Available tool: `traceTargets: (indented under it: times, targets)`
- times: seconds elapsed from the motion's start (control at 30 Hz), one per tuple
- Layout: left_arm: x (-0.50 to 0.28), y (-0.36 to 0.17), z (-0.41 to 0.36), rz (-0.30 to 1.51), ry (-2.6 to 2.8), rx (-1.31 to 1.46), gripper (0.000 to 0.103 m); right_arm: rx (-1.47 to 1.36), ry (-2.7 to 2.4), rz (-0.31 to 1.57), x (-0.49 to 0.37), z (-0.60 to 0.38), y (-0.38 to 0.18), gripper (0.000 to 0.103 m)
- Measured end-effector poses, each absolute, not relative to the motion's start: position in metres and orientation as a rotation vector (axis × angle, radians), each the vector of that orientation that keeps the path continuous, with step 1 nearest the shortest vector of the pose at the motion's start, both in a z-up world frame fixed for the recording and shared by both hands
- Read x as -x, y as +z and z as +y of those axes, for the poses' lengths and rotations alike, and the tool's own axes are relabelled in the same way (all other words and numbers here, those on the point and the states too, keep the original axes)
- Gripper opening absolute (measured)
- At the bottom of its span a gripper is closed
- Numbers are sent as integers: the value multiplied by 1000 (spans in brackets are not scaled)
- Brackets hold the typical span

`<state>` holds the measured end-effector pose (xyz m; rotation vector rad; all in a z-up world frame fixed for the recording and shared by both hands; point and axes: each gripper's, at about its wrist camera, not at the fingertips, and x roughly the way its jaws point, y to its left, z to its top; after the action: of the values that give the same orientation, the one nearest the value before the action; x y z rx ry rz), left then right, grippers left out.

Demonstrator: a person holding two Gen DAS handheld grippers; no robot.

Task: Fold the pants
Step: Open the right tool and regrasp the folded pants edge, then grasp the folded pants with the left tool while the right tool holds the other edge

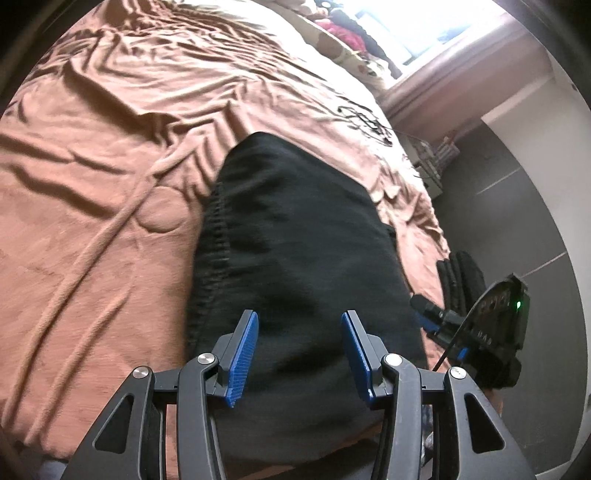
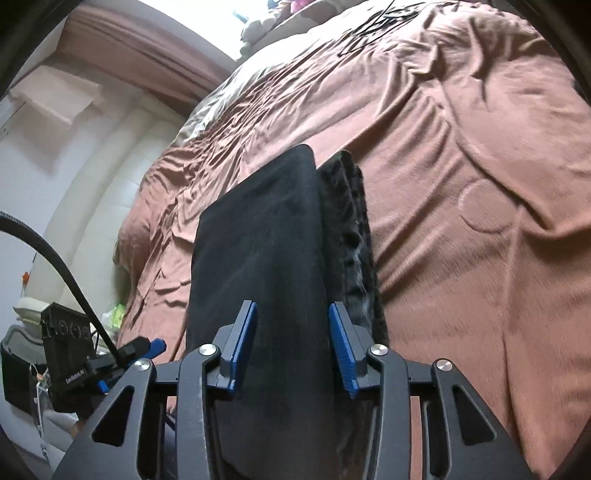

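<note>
Bedroom bg: brown bedspread, window, grey floor.

Rust-brown bedspread [image 1: 110, 155] covers the bed, heavily wrinkled, w/ a raised circle stitched in [image 1: 160, 212] and a long ridge running from it. Black tangled cord [image 1: 364, 118] lies on the cover near the far corner. Pile of soft items [image 1: 343, 29] at the head end (pink, black, cream; too blown out to ID). Bright window [image 1: 424, 26] behind w/ a brown pelmet [image 2: 140, 55] along its top. White wall [image 2: 92, 155], grey floor [image 1: 517, 206] w/ pale lines, small stack of boxes [image 1: 432, 158] by the bed corner.
</note>
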<state>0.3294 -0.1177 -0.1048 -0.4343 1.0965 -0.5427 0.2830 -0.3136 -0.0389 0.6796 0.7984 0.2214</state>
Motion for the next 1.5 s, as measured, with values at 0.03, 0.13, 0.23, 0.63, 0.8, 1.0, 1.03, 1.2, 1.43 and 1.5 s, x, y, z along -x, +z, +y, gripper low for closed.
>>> traceTargets:
  times: [0.03, 0.13, 0.23, 0.63, 0.8, 1.0, 1.03, 1.2, 1.43, 1.5]
  targets:
    - [-330, -107, -116, 1102, -536, 437, 49, -680, 226, 808, -290, -313, -41, 38]
    - [-333, -116, -107, 1122, -509, 447, 49, -667, 243, 841, -312, -312, -45, 38]
    - [-339, -129, -97, 1166, -448, 479, 49, -666, 275, 870, -333, -309, -46, 33]
    - [-337, -147, -97, 1215, -400, 469, 49, -466, 236, 741, -295, -285, 3, 2]
    - [-339, -149, -103, 1233, -400, 453, 49, -474, 193, 746, -275, -291, -6, 2]
    - [-340, -151, -106, 1240, -423, 439, 49, -608, 105, 812, -266, -311, -46, 2]
    - [-341, -152, -107, 1243, -423, 436, 49, -622, 115, 815, -264, -312, -48, 2]
    - [-342, -154, -106, 1254, -424, 442, 49, -636, 135, 838, -261, -319, -41, 8]
    - [-333, -159, -101, 1278, -450, 461, 49, -565, 167, 861, -257, -320, -34, 46]
    - [-331, -160, -100, 1285, -456, 465, 49, -556, 171, 873, -255, -321, -35, 46]
